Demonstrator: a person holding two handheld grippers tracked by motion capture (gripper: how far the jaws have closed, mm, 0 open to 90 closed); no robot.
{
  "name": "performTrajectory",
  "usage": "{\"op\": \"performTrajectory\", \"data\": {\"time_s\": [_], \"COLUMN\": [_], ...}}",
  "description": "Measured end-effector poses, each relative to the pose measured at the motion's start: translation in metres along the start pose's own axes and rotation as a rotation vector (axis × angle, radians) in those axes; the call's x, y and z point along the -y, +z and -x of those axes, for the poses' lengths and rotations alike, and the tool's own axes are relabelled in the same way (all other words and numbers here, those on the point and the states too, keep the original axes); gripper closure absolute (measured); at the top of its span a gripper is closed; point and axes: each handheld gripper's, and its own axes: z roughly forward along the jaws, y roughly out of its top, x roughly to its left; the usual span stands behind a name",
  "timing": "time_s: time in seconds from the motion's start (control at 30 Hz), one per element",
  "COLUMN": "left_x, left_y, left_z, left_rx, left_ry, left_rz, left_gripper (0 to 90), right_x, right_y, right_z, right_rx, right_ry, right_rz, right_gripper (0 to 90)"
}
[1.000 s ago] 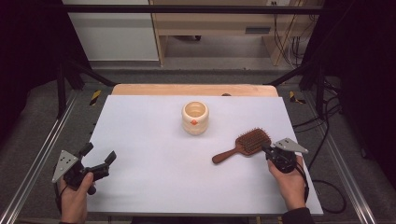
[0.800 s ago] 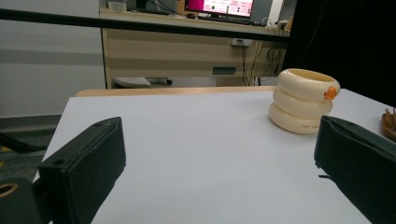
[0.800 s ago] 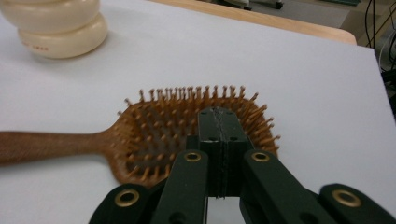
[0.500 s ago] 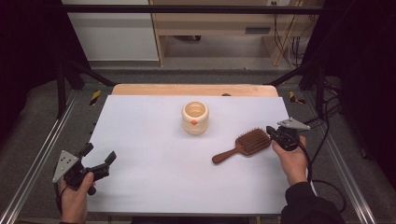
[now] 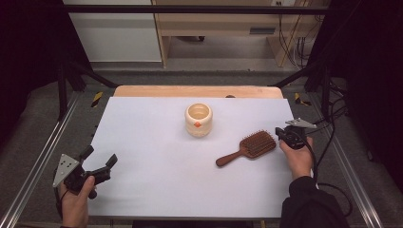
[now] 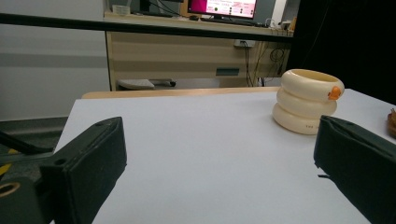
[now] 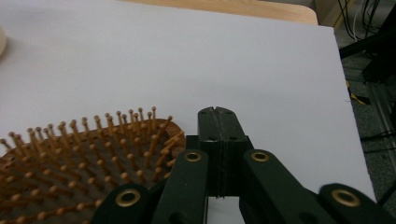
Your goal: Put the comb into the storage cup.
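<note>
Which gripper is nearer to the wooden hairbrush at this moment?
Right. The right gripper, jaws shut, sits right beside the hairbrush head at its far end. The left gripper, jaws open, is at the table's opposite near corner, well away from it.

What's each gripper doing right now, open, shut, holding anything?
Left gripper: open, jaws wide apart, nothing between them.
Right gripper: shut, jaws pressed together with nothing between them, beside the head of the wooden hairbrush.

The right gripper [image 5: 284,136], jaws pressed together, has slid away from the person along the table's right edge, from level with the wooden hairbrush [image 5: 252,147] head's near side to just beside its far corner. The hairbrush has shifted slightly.
</note>
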Motion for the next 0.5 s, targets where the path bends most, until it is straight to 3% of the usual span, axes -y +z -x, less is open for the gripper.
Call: {"op": "performTrajectory", "data": {"time_s": [0.17,0.5], "left_x": [0.0014,-0.0024], "left_y": [0.0028,-0.0035], "left_z": [-0.006,-0.004], "left_rx": [-0.007,-0.042], "left_ry": [-0.019,0.0], "left_rz": [-0.01,0.008], "left_gripper": [2.9,3.1], "right_x": [0.0006,-0.0005], "right_y": [0.0087,0.0073], "right_z": [0.0052,0.0028], "right_rx": [0.005,0.016], "right_ry": [0.028,0.022], "right_rz": [-0.012,-0.002], "right_gripper": [90.0,90.0]}}
